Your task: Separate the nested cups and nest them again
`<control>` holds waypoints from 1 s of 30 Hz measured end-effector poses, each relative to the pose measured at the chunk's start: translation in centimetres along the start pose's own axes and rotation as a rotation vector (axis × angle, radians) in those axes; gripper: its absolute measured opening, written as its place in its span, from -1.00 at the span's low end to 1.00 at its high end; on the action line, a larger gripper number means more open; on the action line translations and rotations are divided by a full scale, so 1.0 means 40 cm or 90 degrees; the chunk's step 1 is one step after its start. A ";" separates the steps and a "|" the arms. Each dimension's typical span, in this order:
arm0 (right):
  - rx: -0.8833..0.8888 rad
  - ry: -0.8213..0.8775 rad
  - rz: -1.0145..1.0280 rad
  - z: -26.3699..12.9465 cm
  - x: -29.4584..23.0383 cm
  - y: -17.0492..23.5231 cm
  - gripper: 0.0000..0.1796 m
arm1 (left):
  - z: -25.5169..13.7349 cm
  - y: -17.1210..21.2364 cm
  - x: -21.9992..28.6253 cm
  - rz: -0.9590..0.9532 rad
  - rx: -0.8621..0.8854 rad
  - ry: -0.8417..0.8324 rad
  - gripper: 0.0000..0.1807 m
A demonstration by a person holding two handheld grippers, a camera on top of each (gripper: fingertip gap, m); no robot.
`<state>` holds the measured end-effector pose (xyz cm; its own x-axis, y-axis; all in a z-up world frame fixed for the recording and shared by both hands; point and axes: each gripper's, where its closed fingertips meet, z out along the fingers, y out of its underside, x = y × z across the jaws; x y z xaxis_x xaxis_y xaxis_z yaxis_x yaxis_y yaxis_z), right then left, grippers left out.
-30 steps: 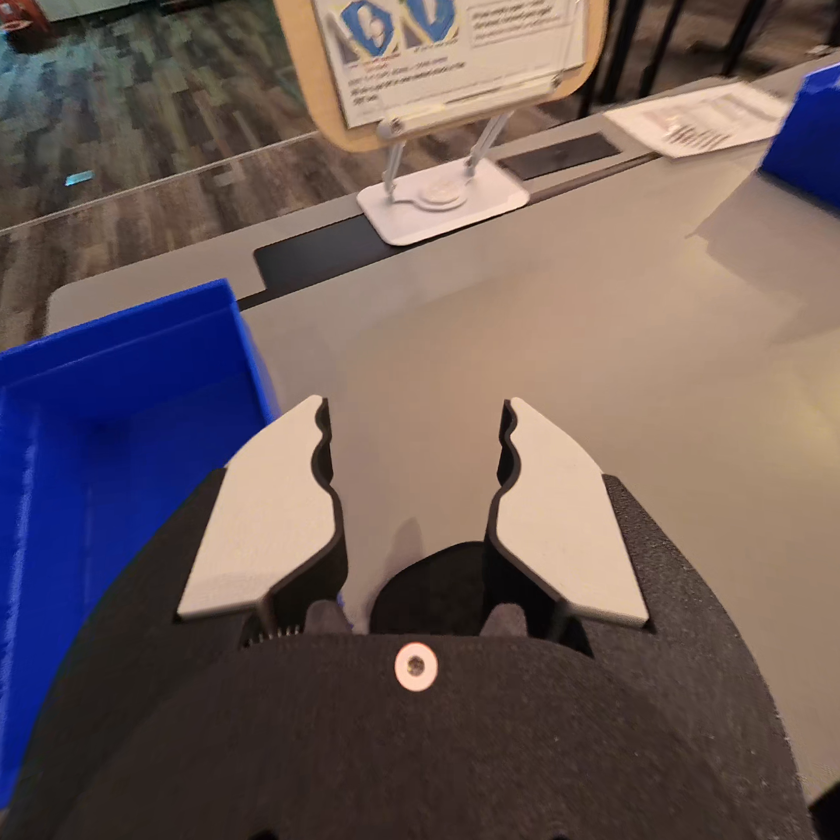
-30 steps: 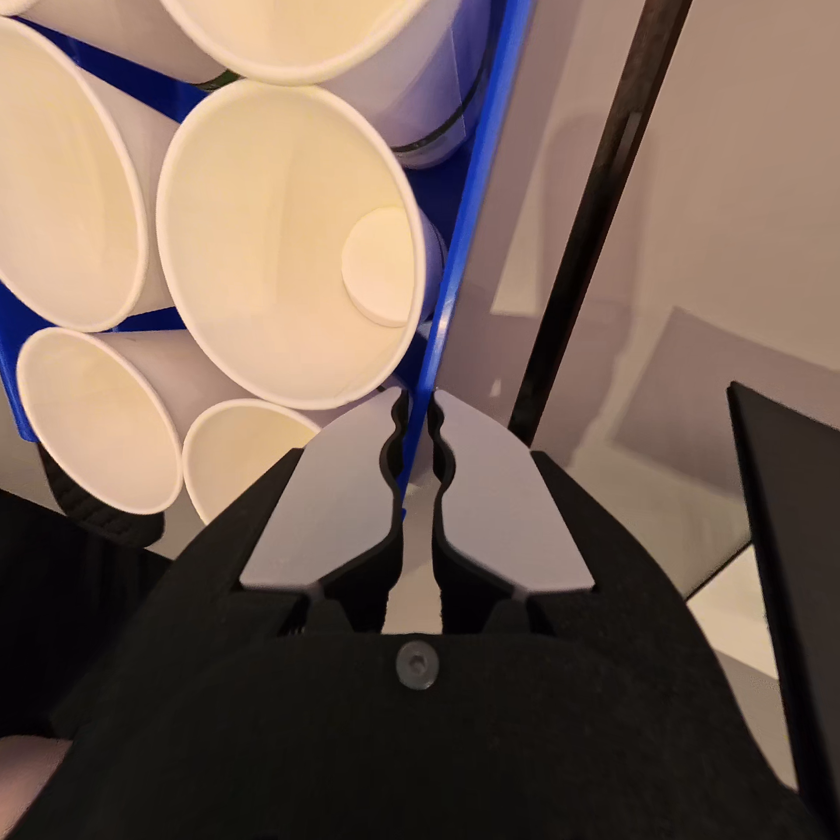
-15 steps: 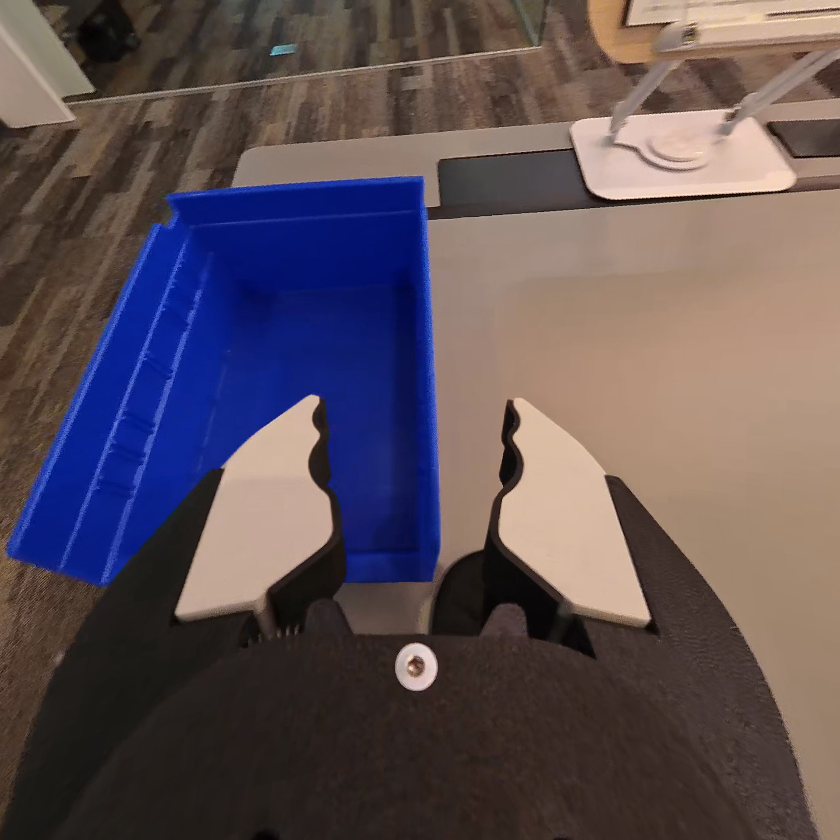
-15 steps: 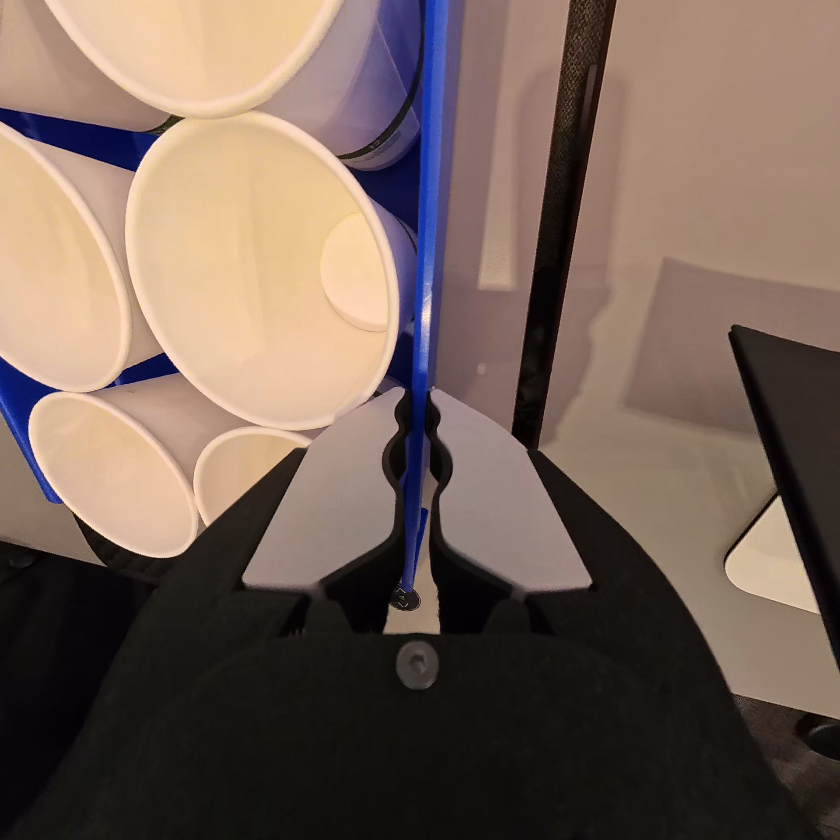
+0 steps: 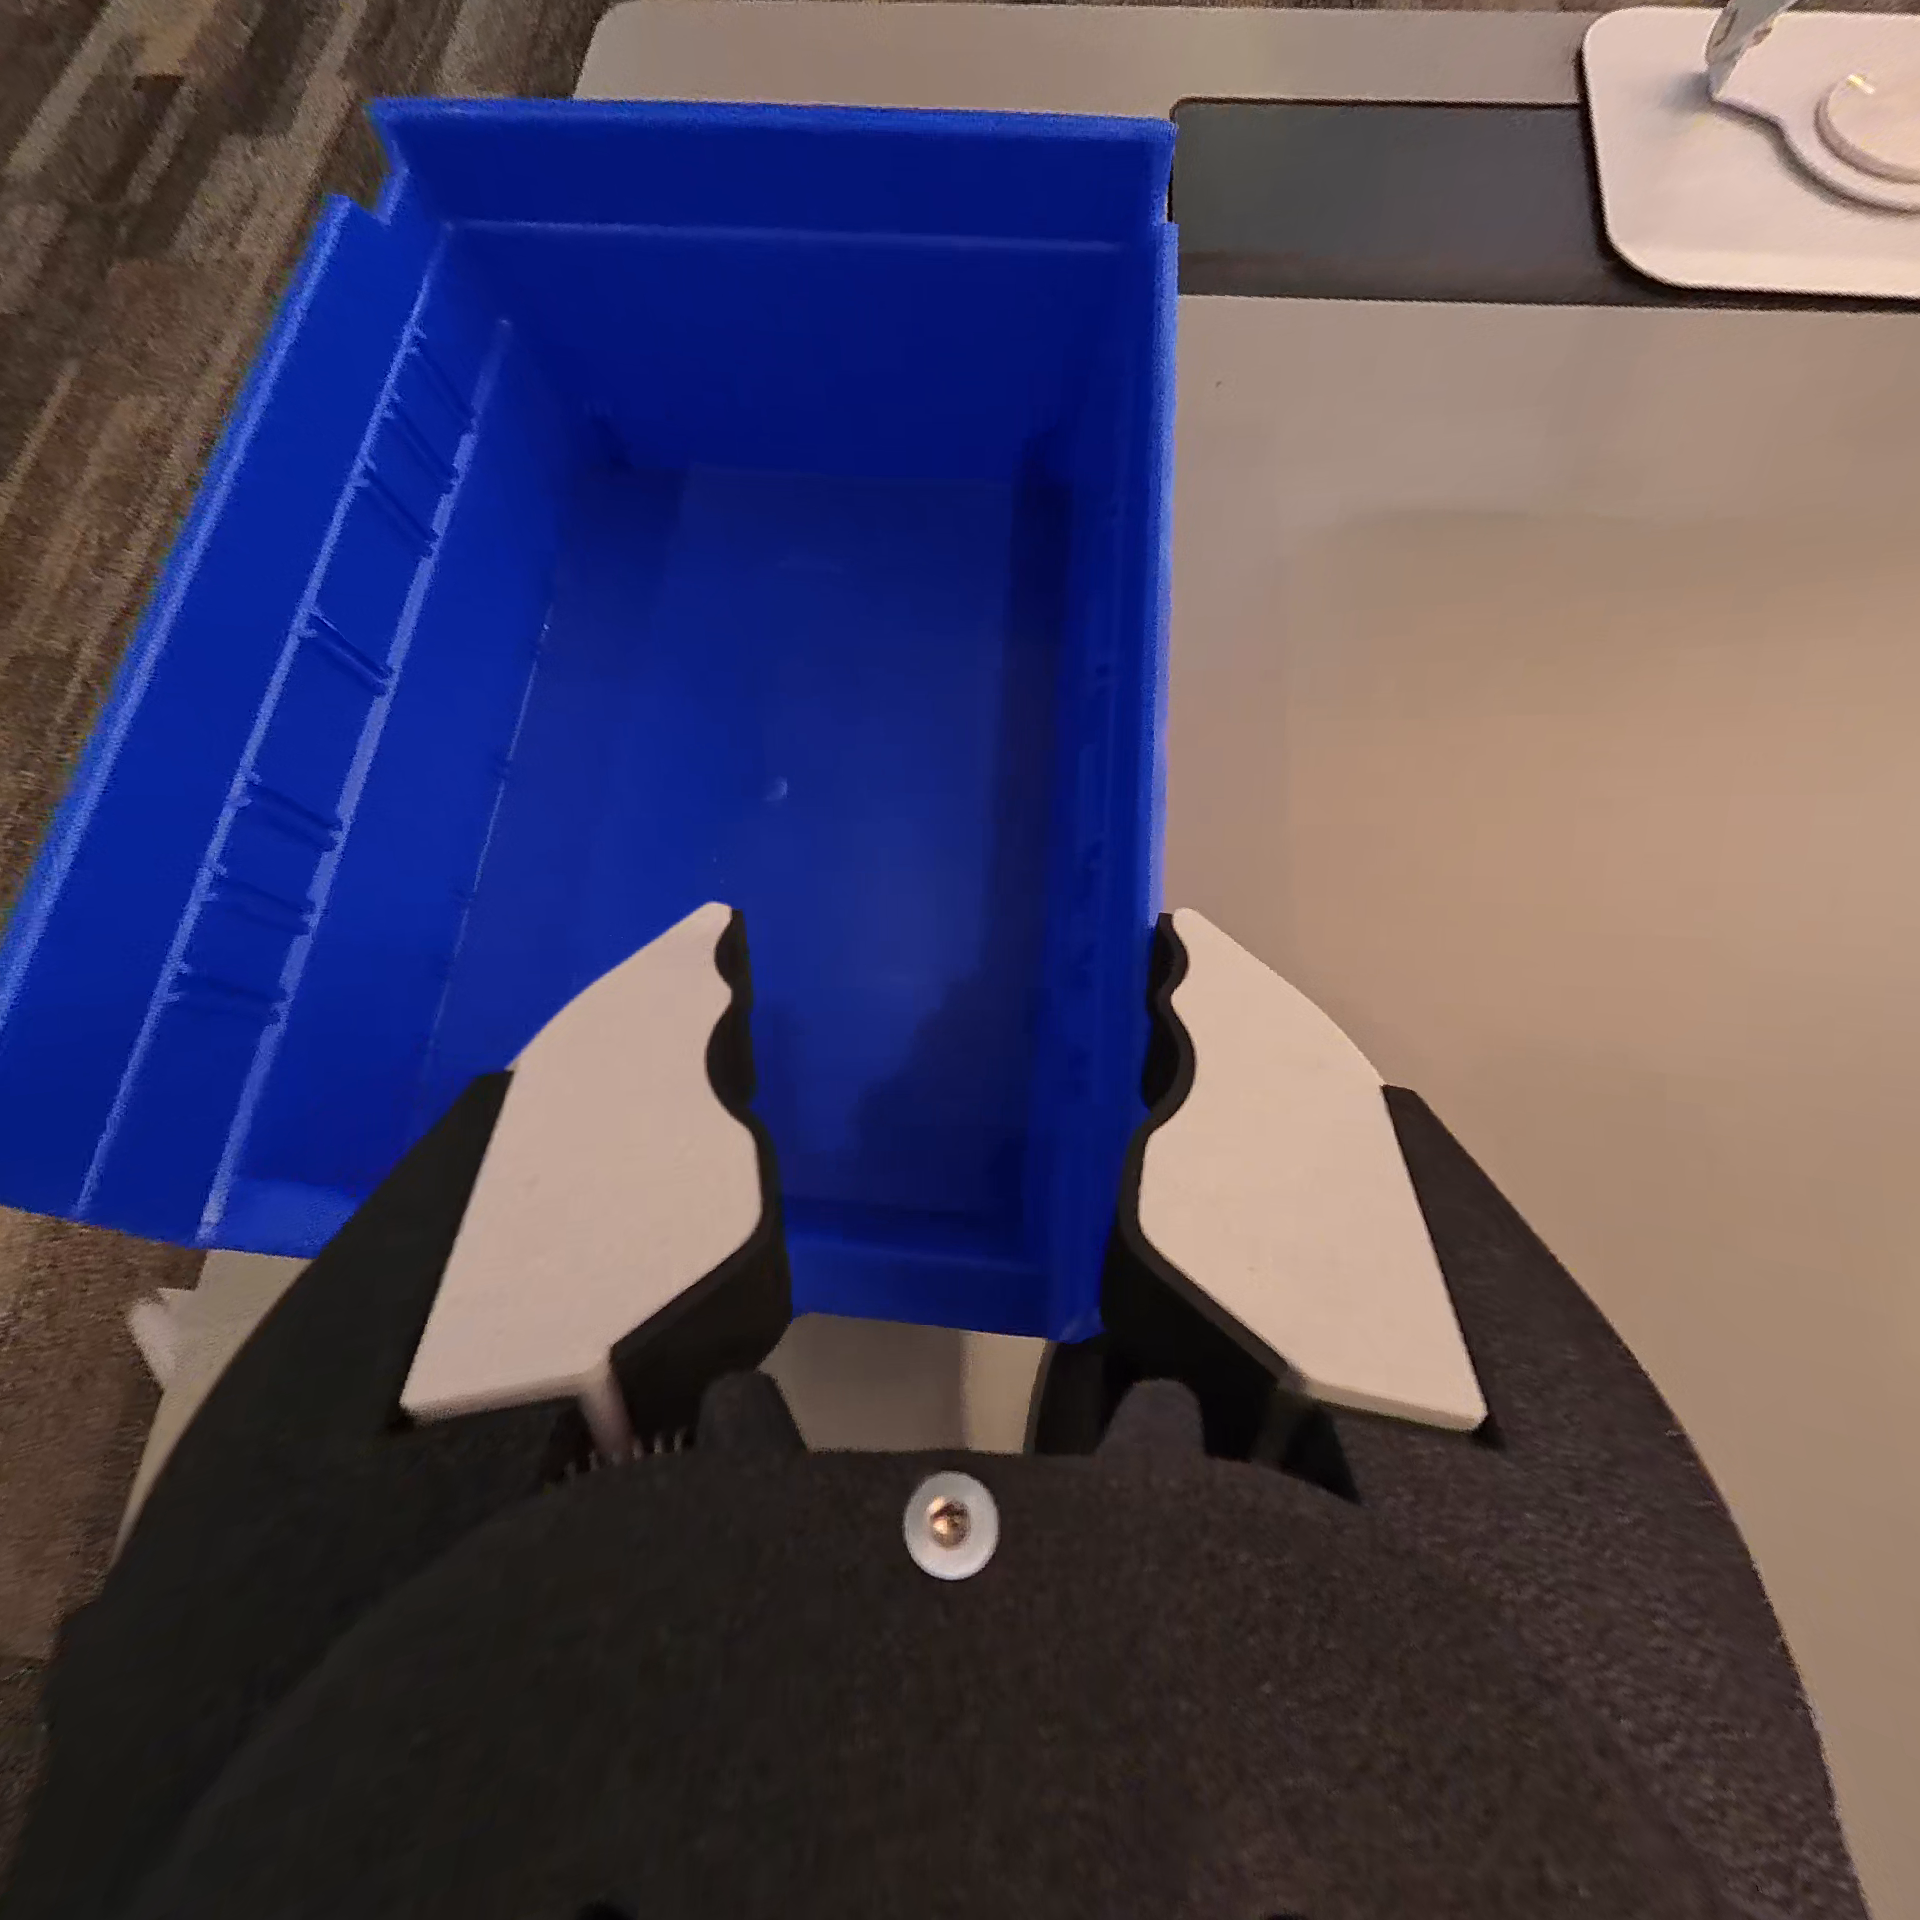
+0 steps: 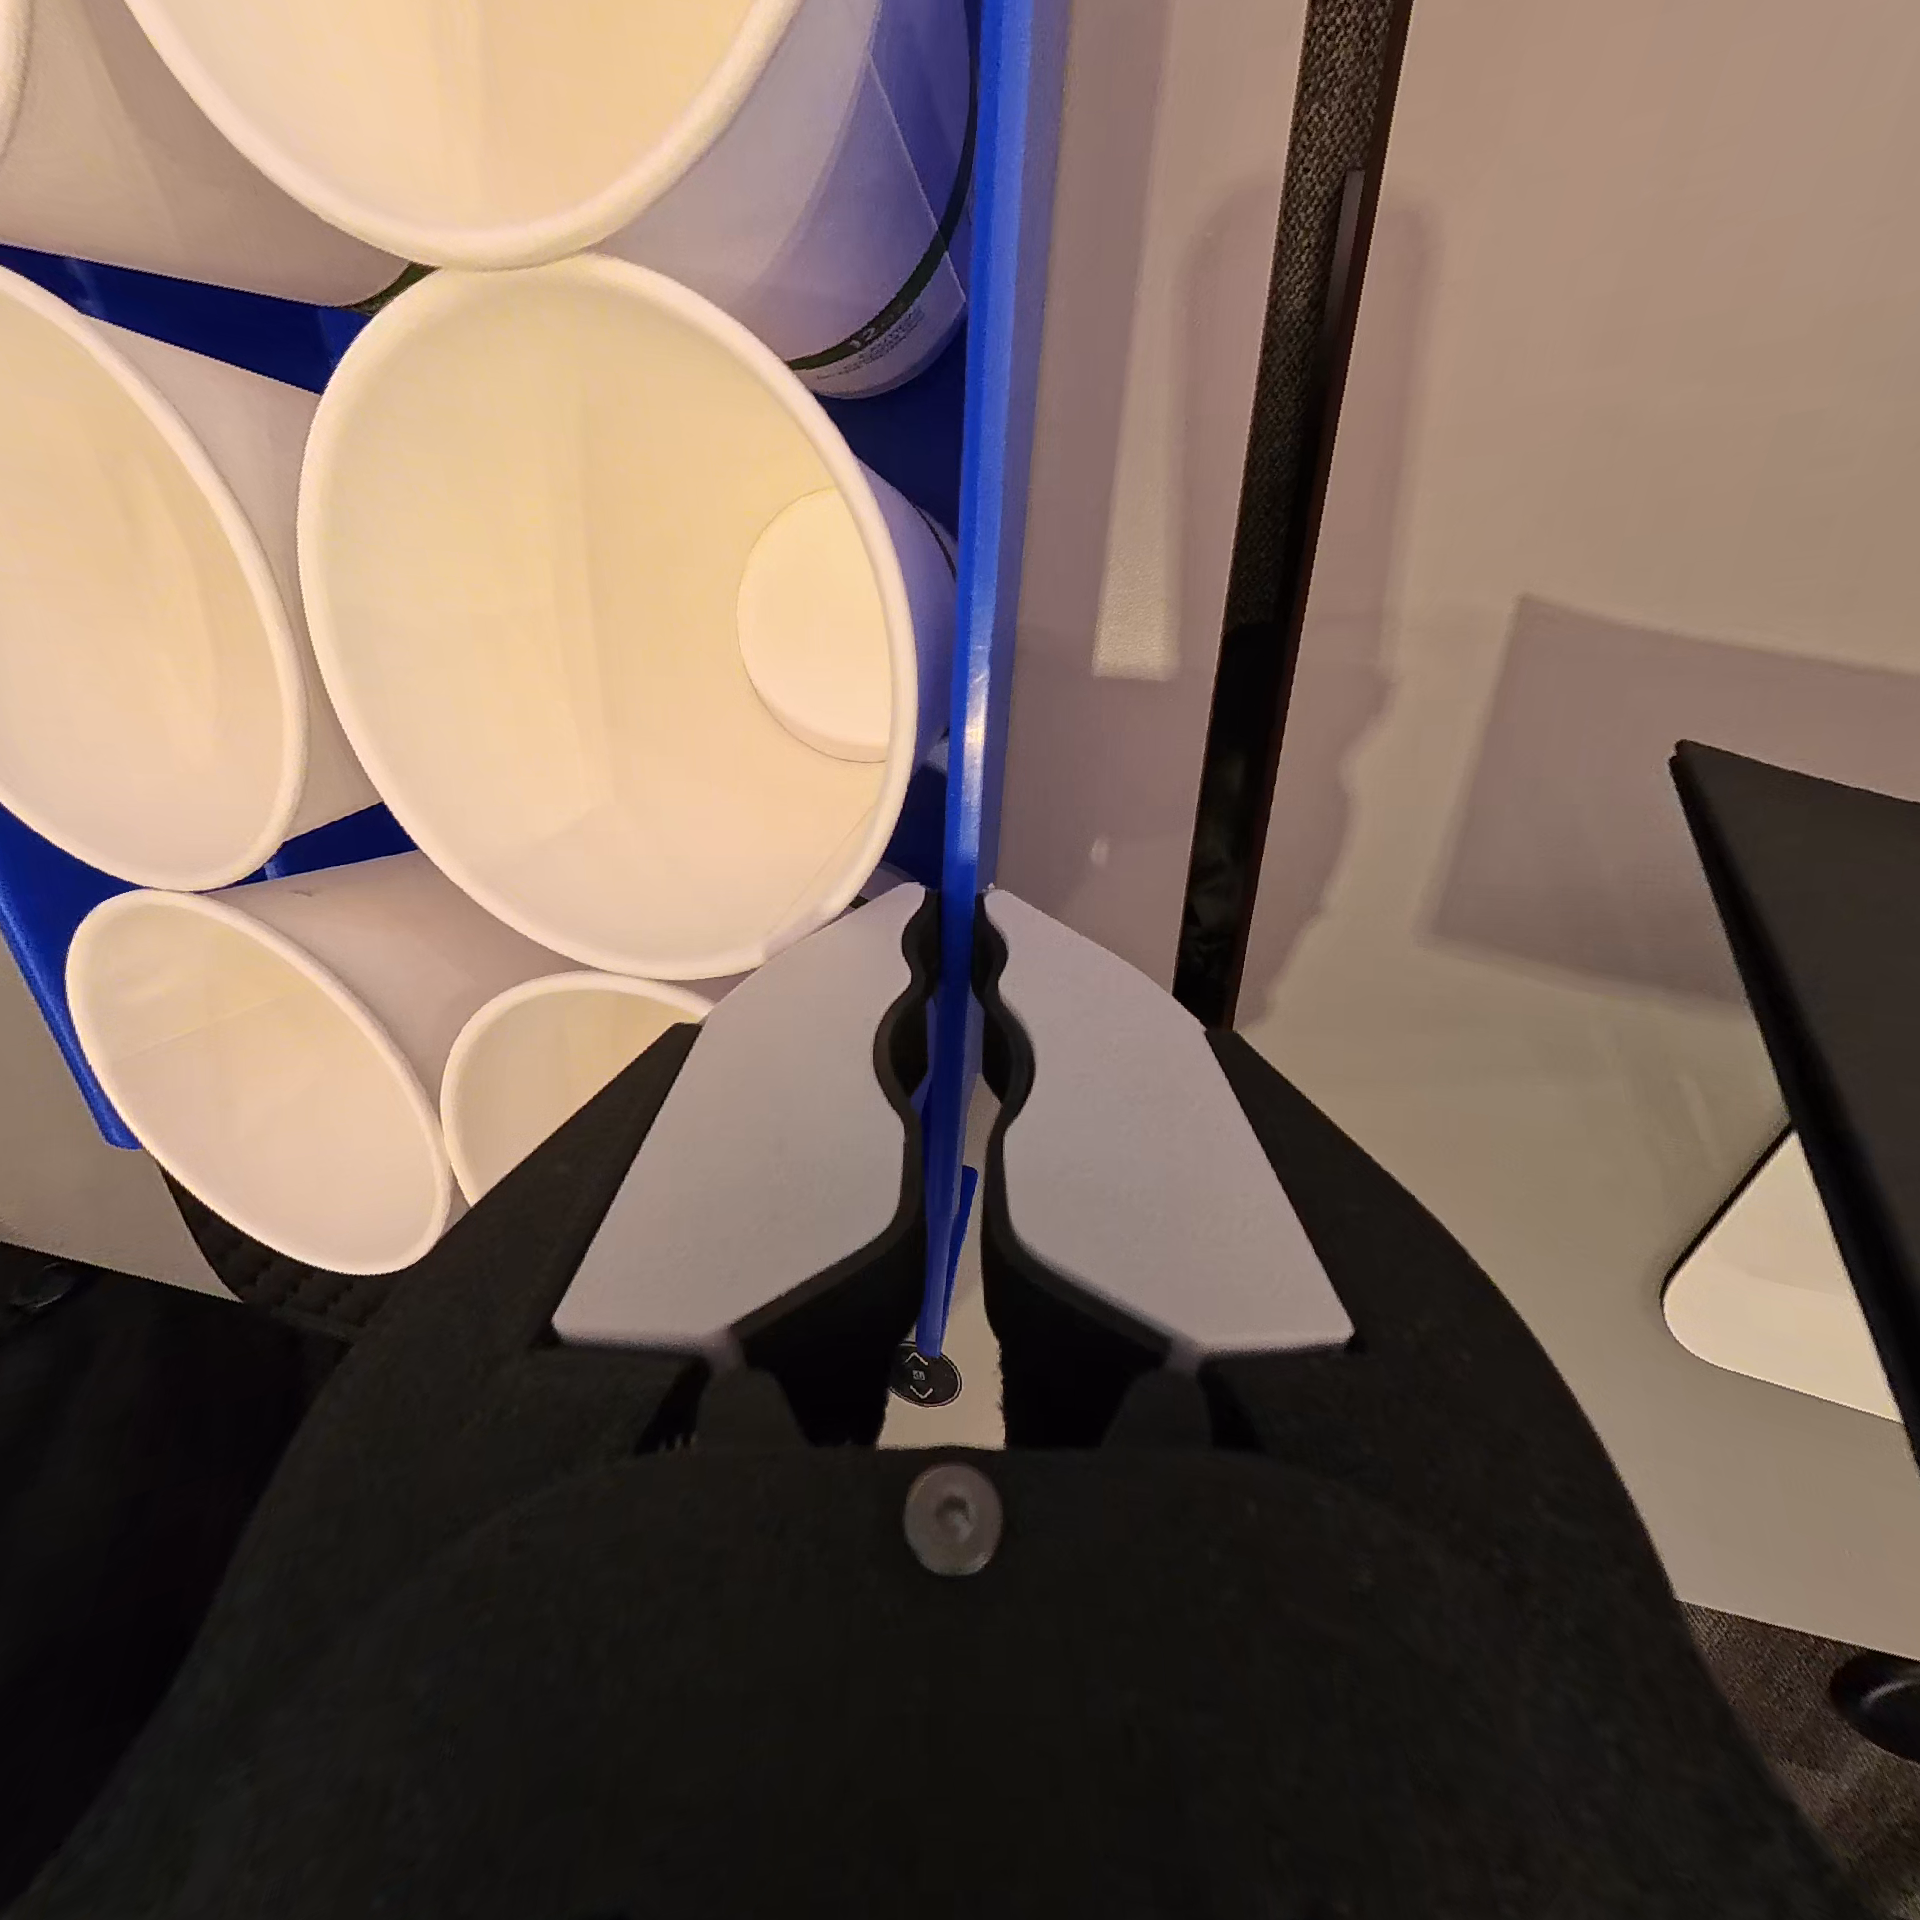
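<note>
The left gripper (image 5: 943, 1023) hangs over the near end of a blue bin (image 5: 665, 177) with its fingers spread wide and nothing between them. Its right finger (image 5: 1288, 1164) sits just outside the bin's right wall, close against it, while the left finger (image 5: 613, 1153) is over the inside. This bin sits at the left edge of a grey table (image 5: 1558, 727); its left side overhangs the patterned floor (image 5: 94, 260). At the far right corner lies the white base of a stand (image 5: 1756, 156) beside a black strip (image 5: 1371, 197) set into the table.

The right gripper (image 6: 958, 914) is clamped on the thin right wall of a second blue bin (image 6: 982, 520) – the wall runs straight between the closed fingers, edge-on to the camera. This bin is packed with white paper cups (image 6: 582, 623), their open mouths turned toward the camera. At least five show: one large cup just left of the gripped wall, others above, to the left and below, pressed against each other. One cup at the top has a dark band with print near its base (image 6: 883, 332). To the right stand a dark post (image 6: 1299, 520) and a black panel (image 6: 1829, 987) – both well apart from the cups
</note>
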<state>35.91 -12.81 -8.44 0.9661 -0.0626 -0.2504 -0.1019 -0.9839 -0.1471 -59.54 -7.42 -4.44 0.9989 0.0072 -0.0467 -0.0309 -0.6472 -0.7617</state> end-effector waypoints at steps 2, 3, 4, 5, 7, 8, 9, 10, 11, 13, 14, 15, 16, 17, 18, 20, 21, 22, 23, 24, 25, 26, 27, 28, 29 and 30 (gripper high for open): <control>-0.001 0.002 0.000 0.000 0.000 0.000 -0.95 | 0.002 0.001 0.007 -0.013 -0.007 0.018 -0.23; -0.002 0.003 0.001 0.000 0.000 0.001 -0.95 | 0.003 0.003 0.021 -0.023 -0.013 0.042 -0.22; -0.003 0.003 0.002 0.000 -0.001 0.001 -0.95 | 0.003 0.003 0.042 -0.036 -0.019 0.077 -0.25; -0.004 0.004 0.001 0.000 -0.002 0.002 -0.95 | 0.004 0.005 0.058 -0.046 -0.027 0.100 -0.26; -0.007 0.006 -0.002 0.000 -0.004 0.004 -0.95 | 0.018 0.019 0.066 -0.031 -0.057 0.091 -0.28; -0.008 0.007 -0.003 0.001 -0.004 0.004 -0.94 | 0.031 0.033 0.064 -0.010 -0.083 0.073 -0.31; -0.007 0.007 -0.003 0.001 -0.005 0.004 -0.94 | 0.044 0.050 0.062 0.015 -0.111 0.054 -0.36; -0.007 0.006 -0.001 0.001 -0.005 0.005 -0.95 | 0.056 0.064 0.063 0.042 -0.137 0.041 -0.48; -0.005 0.006 0.000 0.001 -0.005 0.005 -0.95 | 0.068 0.073 0.061 0.064 -0.152 0.022 -0.71; -0.004 0.004 0.000 0.001 -0.007 0.006 -0.95 | 0.086 0.071 0.077 0.086 -0.147 0.027 -0.92; -0.004 0.004 -0.002 0.001 -0.008 0.006 -0.95 | 0.092 0.066 0.079 0.092 -0.143 0.020 -0.93; -0.004 0.005 -0.003 0.001 -0.008 0.007 -0.95 | 0.096 0.062 0.081 0.099 -0.144 0.012 -0.93; -0.005 0.004 -0.003 0.001 -0.009 0.008 -0.94 | 0.100 0.058 0.086 0.108 -0.146 0.006 -0.93; -0.005 0.005 -0.003 0.001 -0.009 0.008 -0.94 | 0.105 0.053 0.094 0.116 -0.147 0.004 -0.94; -0.006 0.006 -0.004 0.001 -0.009 0.008 -0.94 | 0.111 0.048 0.107 0.120 -0.147 0.005 -0.93; -0.008 0.007 -0.004 0.001 -0.009 0.008 -0.94 | 0.123 0.037 0.138 0.123 -0.150 0.012 -0.93; -0.008 0.008 -0.004 0.001 -0.009 0.008 -0.94 | 0.128 0.032 0.153 0.123 -0.152 0.013 -0.92; -0.009 0.009 -0.004 0.001 -0.009 0.009 -0.95 | 0.132 0.027 0.169 0.125 -0.154 0.012 -0.92; -0.009 0.010 -0.003 0.001 -0.009 0.009 -0.95 | 0.136 0.023 0.187 0.125 -0.154 0.013 -0.92; -0.009 0.010 -0.002 0.001 -0.009 0.009 -0.95 | 0.140 0.019 0.208 0.120 -0.152 0.016 -0.91; -0.009 0.011 -0.001 0.001 -0.009 0.009 -0.95 | 0.142 0.016 0.232 0.114 -0.149 0.023 -0.91; -0.010 0.011 0.000 0.001 -0.009 0.009 -0.95 | 0.143 0.014 0.258 0.108 -0.146 0.031 -0.90; -0.011 0.011 0.000 0.002 -0.010 0.010 -0.95 | 0.142 0.013 0.285 0.102 -0.144 0.039 -0.90; -0.013 0.012 0.000 0.002 -0.010 0.010 -0.95 | 0.138 0.014 0.314 0.099 -0.142 0.049 -0.89; -0.015 0.014 0.000 0.002 -0.010 0.010 -0.95 | 0.134 0.016 0.345 0.097 -0.139 0.060 -0.89; -0.017 0.017 0.000 0.001 -0.010 0.011 -0.94 | 0.129 0.018 0.378 0.096 -0.135 0.072 -0.88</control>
<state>35.48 -13.19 -8.46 0.9721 -0.0660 -0.2252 -0.0950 -0.9881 -0.1209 -44.65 -3.84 -9.05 0.9814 -0.1795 -0.0678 -0.1840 -0.7796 -0.5986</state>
